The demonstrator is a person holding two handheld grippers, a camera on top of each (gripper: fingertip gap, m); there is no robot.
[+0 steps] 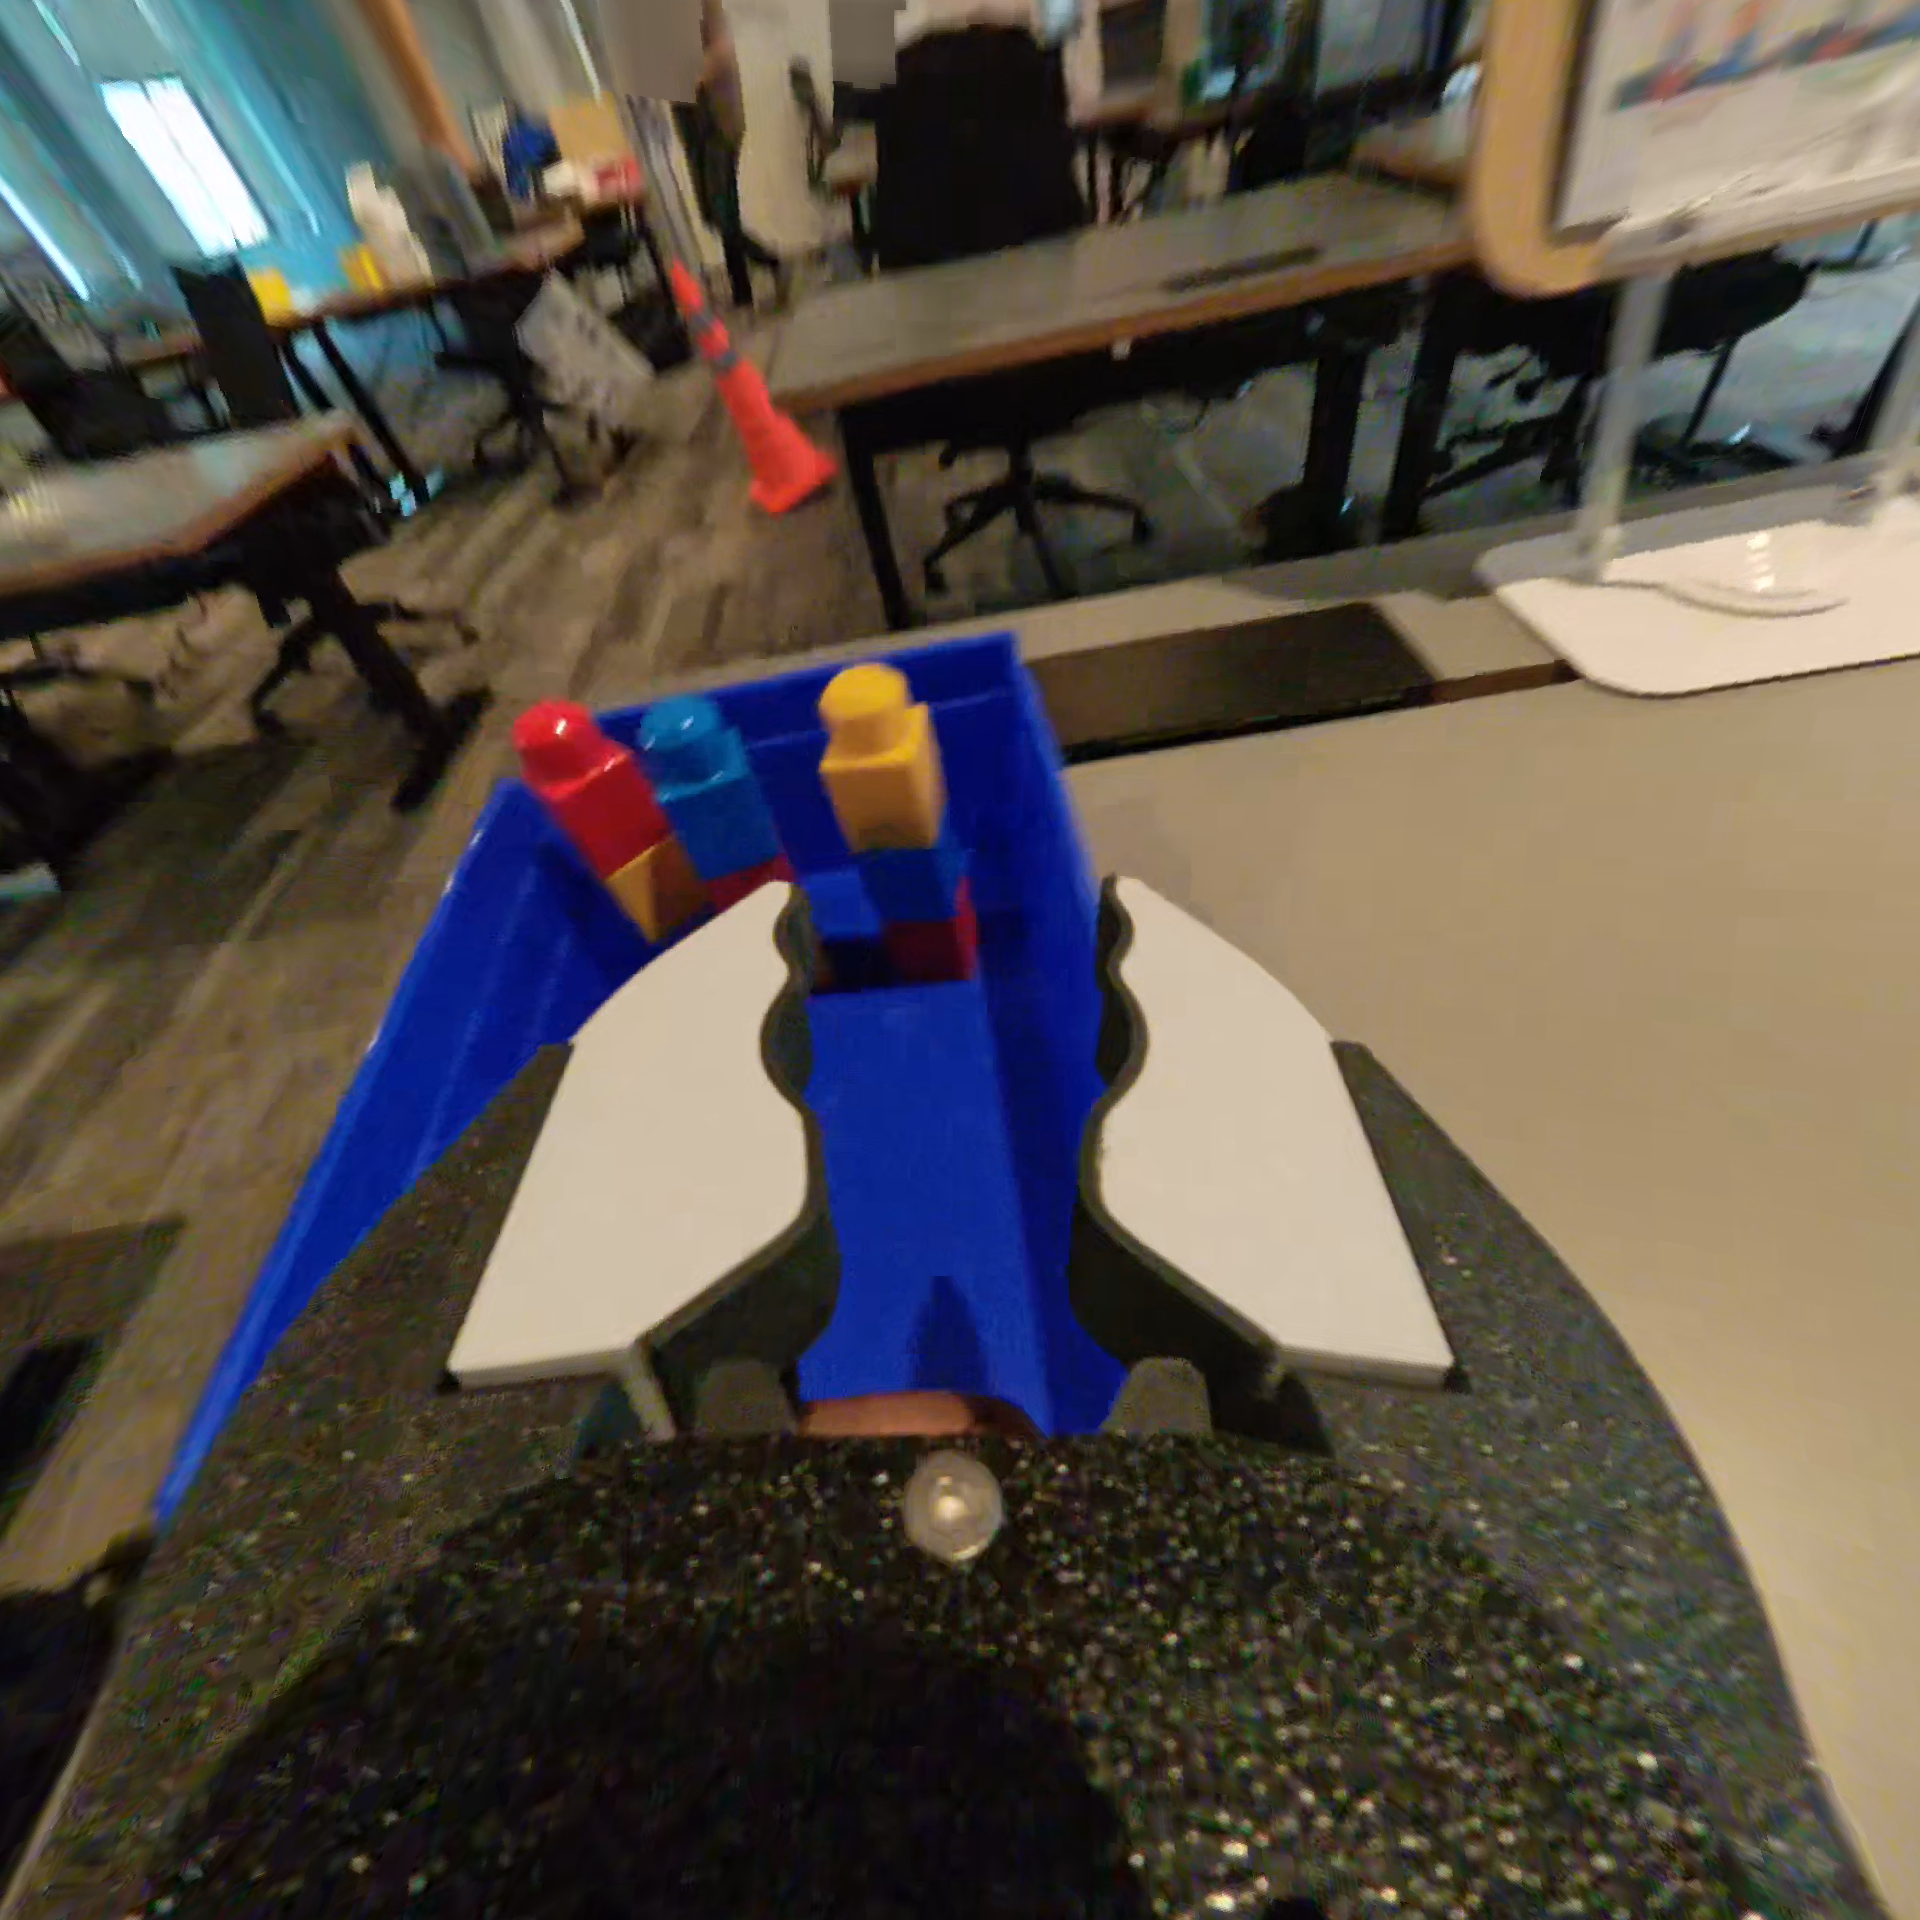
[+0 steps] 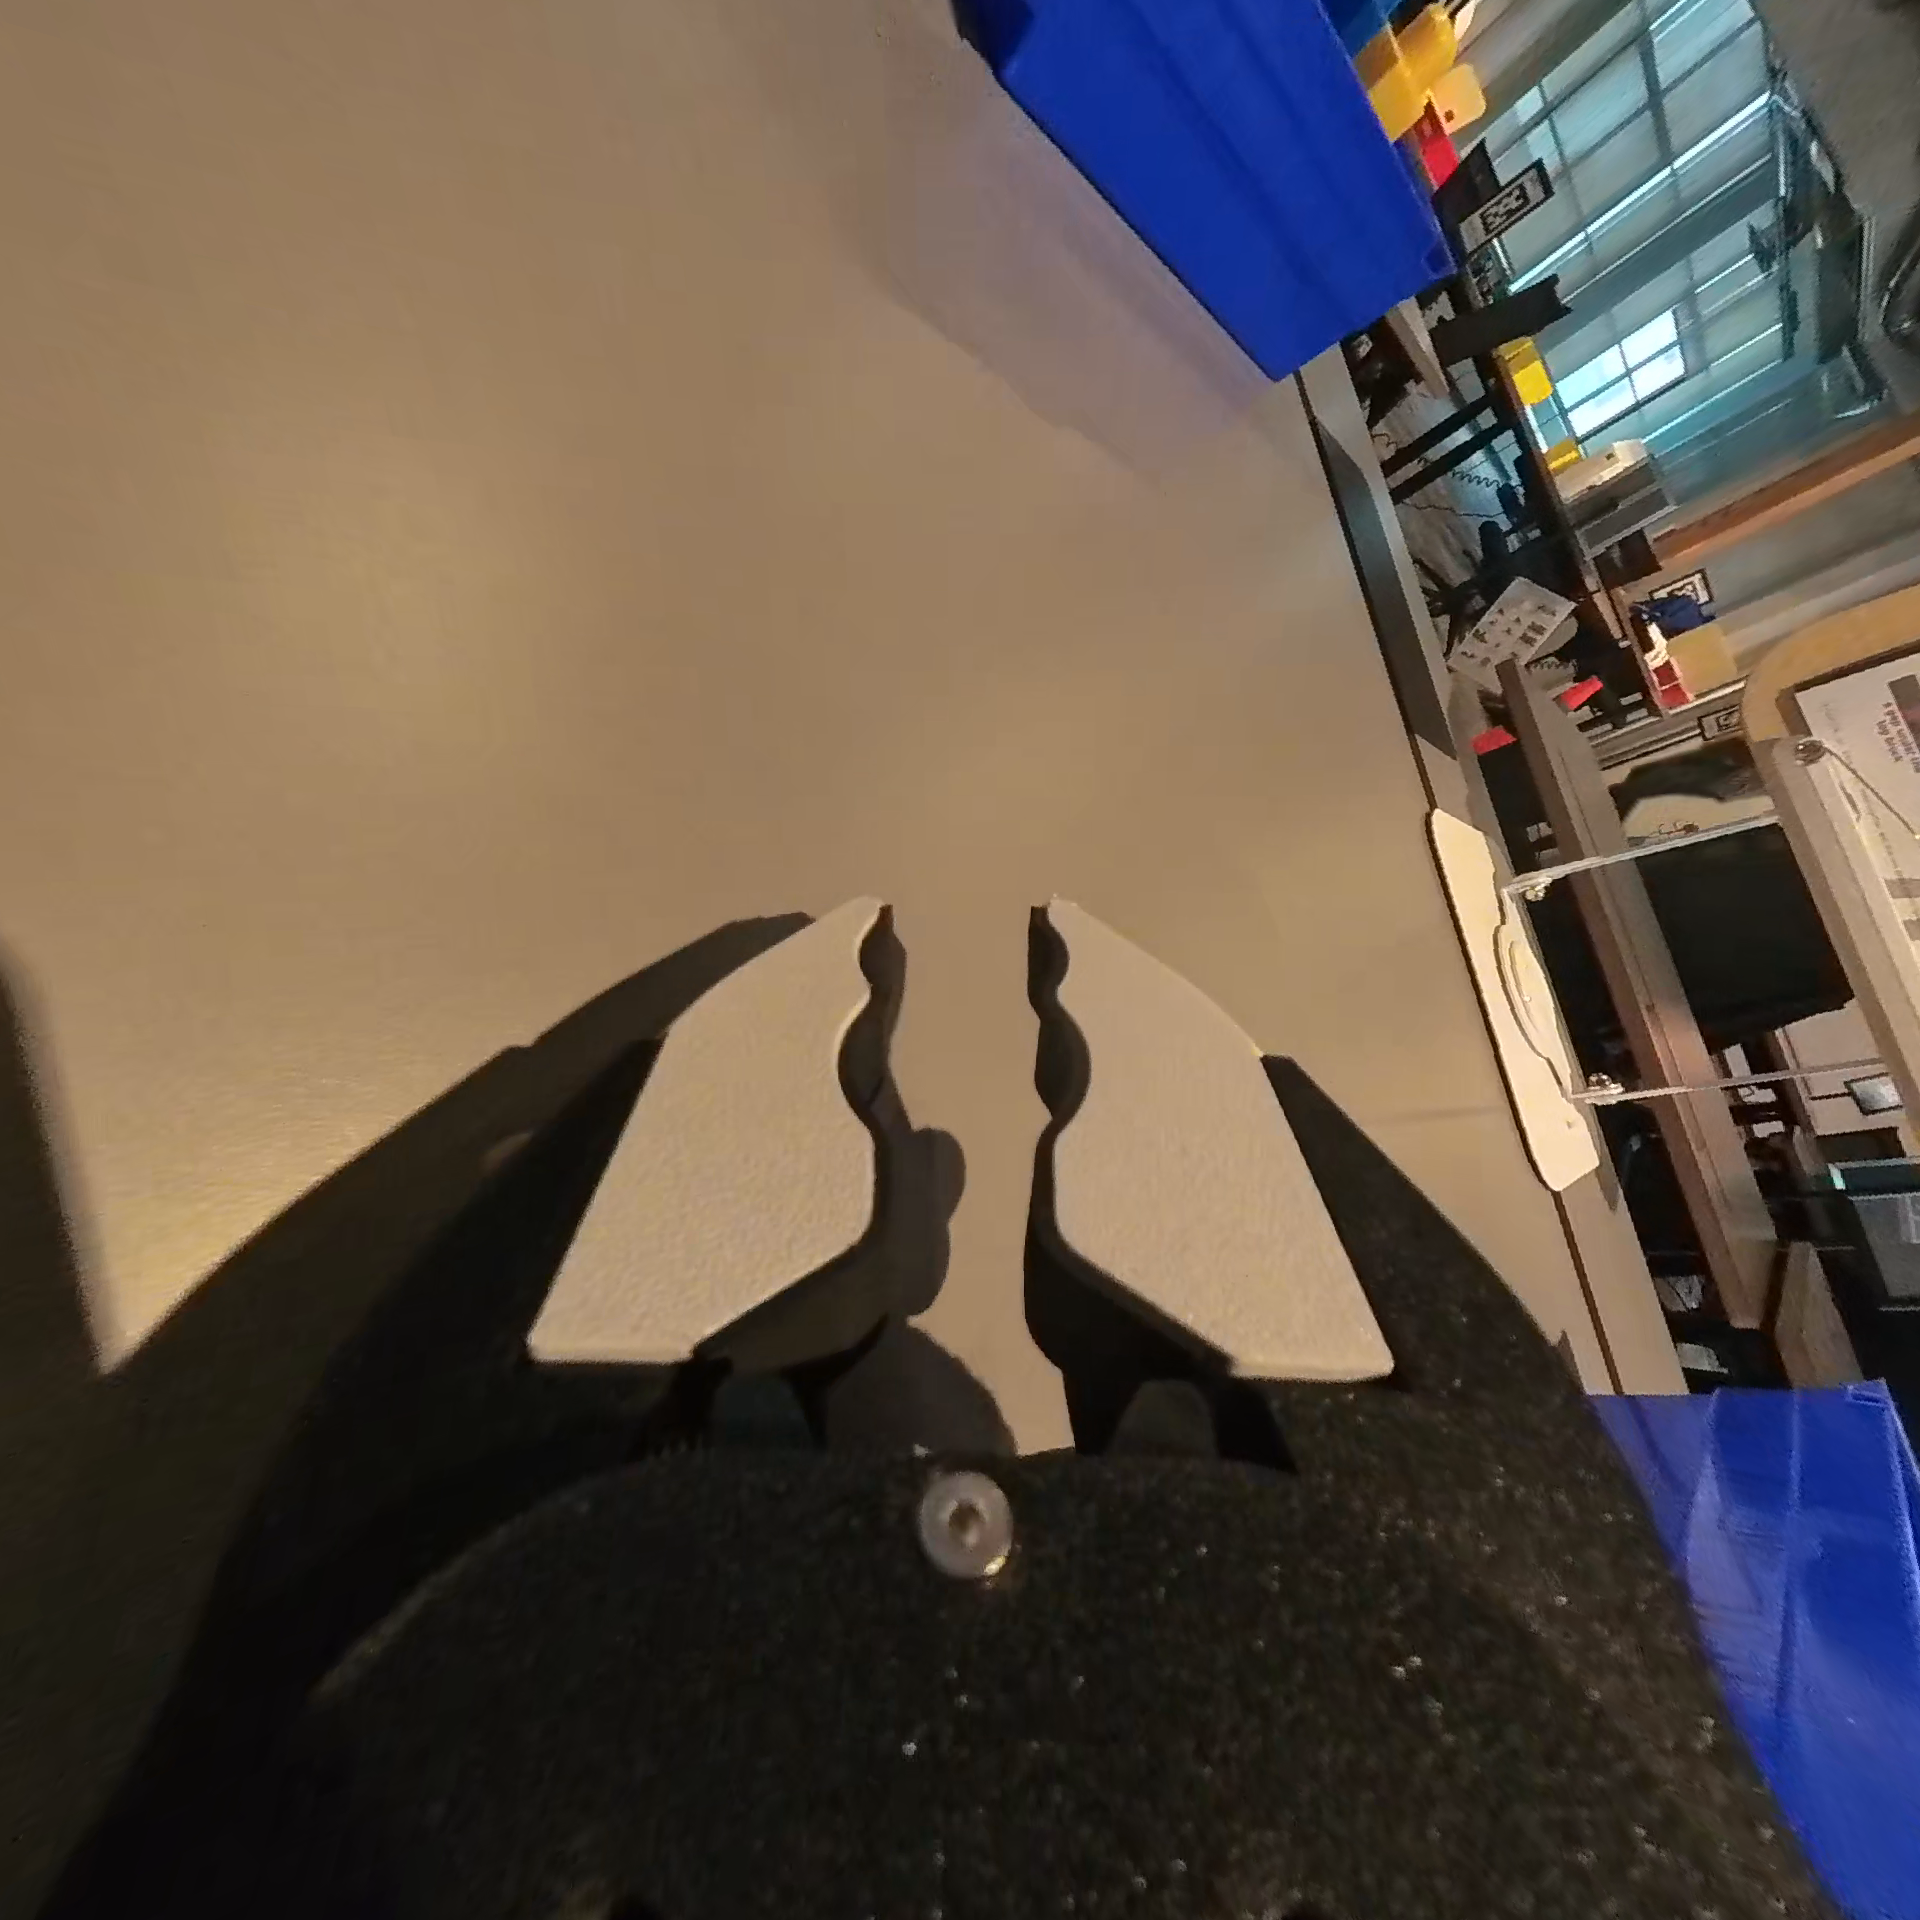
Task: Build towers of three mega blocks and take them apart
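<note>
In the left wrist view a blue bin [image 1: 499, 997] holds three block towers at its far end. One has a red block [image 1: 587, 790] on top of a yellow one, one has a blue top [image 1: 707, 779], one has a yellow block [image 1: 878, 764] over blue and red. My left gripper [image 1: 945, 914] is open and empty, hovering over the bin just short of the yellow-topped tower. In the right wrist view my right gripper [image 2: 958, 920] is open and empty above the bare beige table [image 2: 520, 520]. A blue bin [image 2: 1226, 156] with yellow blocks [image 2: 1413, 62] shows at the upper right.
Another blue bin corner [image 2: 1787, 1558] sits at the right wrist view's lower right. A white stand base [image 1: 1714, 613] with a clear post and a framed sign stands on the table's far right. Beyond the table edge are desks, chairs and an orange cone [image 1: 774, 426].
</note>
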